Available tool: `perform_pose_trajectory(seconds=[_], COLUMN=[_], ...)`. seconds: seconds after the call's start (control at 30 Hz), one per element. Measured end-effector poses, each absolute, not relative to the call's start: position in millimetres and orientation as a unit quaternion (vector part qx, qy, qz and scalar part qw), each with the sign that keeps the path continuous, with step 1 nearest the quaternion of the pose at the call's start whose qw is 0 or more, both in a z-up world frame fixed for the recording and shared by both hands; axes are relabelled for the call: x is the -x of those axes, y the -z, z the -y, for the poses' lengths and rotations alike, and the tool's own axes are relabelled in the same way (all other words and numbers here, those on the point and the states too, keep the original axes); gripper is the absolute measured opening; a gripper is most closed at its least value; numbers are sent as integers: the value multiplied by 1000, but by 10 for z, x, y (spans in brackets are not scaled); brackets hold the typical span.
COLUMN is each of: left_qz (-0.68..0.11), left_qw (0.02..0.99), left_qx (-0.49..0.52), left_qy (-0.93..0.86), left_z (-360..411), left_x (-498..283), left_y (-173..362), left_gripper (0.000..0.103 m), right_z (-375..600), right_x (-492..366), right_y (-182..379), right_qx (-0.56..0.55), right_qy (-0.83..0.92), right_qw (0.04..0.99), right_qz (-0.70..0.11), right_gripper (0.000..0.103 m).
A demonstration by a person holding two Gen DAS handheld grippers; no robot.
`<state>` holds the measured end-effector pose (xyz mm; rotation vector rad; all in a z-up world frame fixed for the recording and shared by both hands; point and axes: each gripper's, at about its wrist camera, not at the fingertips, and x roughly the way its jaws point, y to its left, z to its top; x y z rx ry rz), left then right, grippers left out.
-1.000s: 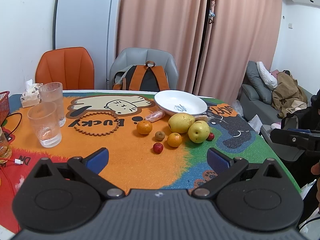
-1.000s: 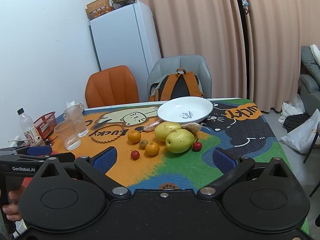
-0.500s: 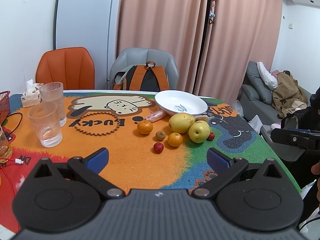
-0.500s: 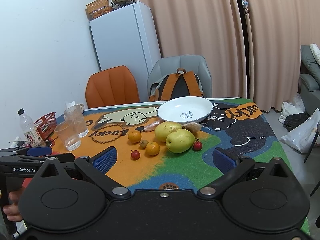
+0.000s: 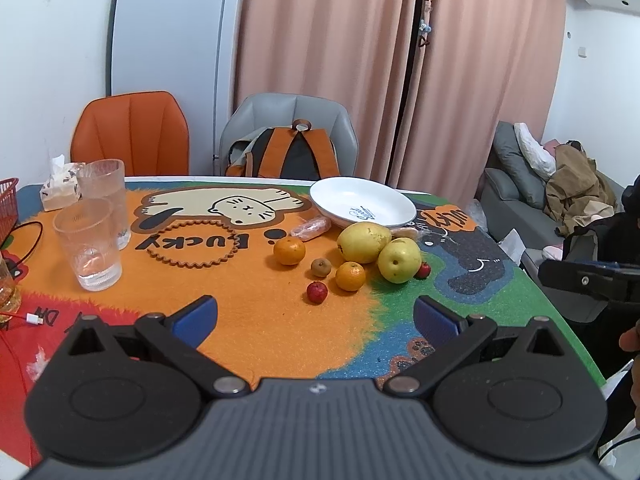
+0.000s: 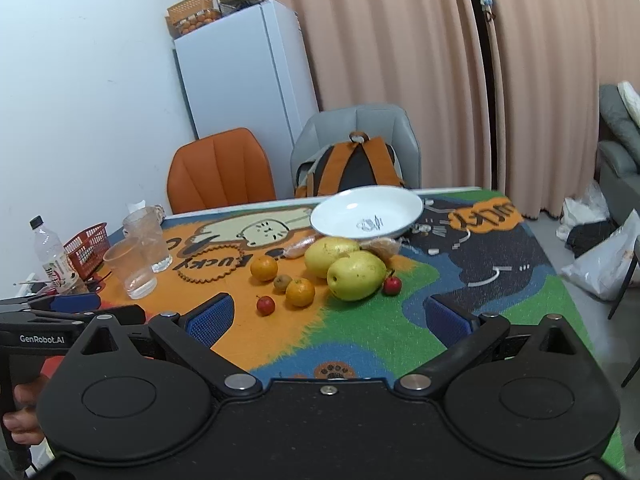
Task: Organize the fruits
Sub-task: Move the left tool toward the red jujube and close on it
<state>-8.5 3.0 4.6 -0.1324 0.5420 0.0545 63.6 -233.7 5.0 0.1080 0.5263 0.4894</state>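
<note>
Nothing has shifted over the last second: I keep both the left hand-held gripper [image 5: 316, 314] and right hand-held gripper [image 6: 328, 316] wide and empty. Fruits [image 5: 352, 258] sit mid-frame on the table [image 5: 248, 320], below the empty plate [image 5: 360, 202]; sorting hasn't begun.

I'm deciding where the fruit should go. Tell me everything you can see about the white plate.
The white plate is a wide, shallow, glossy dish, ceramic by the look, with a small dark printed mark inside. It is empty and sits upright on the patterned table mat at the far side, before the grey chair. The rear pear lies just in front; whether it touches is unclear.
</note>
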Motion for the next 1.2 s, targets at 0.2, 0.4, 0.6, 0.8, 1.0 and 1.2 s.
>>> perform_pose_trajectory(seconds=[0.2, 0.4, 0.6, 0.8, 1.0, 1.2], left_qz=[-277, -277, -275, -278, -283, -293], left_qw=[958, 958, 958, 957, 955, 952], left_qx=[70, 74, 81, 80, 82, 88], left_qy=[-25, -30, -31, -26, -22, -19], left_z=[-53, -72, -87, -66, -51, -51], left_x=[-35, -193, -347, -503, -687, -882], left_y=[78, 182, 276, 402, 525, 644], left_gripper=[103, 103, 103, 101, 89, 73], right_z=[2354, 2364, 2386, 2361, 2333, 2348], right_x=[-773, -900, -1035, -1216, -1405, -1615], right_y=[119, 251, 365, 474, 590, 696], right_qx=[-67, -72, -78, -84, -92, -100], right_qy=[-243, -241, -234, -238, -241, -237], right_qw=[929, 928, 931, 928, 924, 920], right_qz=[-269, -275, -270, -275, -283, -295], right_gripper=[103, 103, 103, 91, 77, 65])
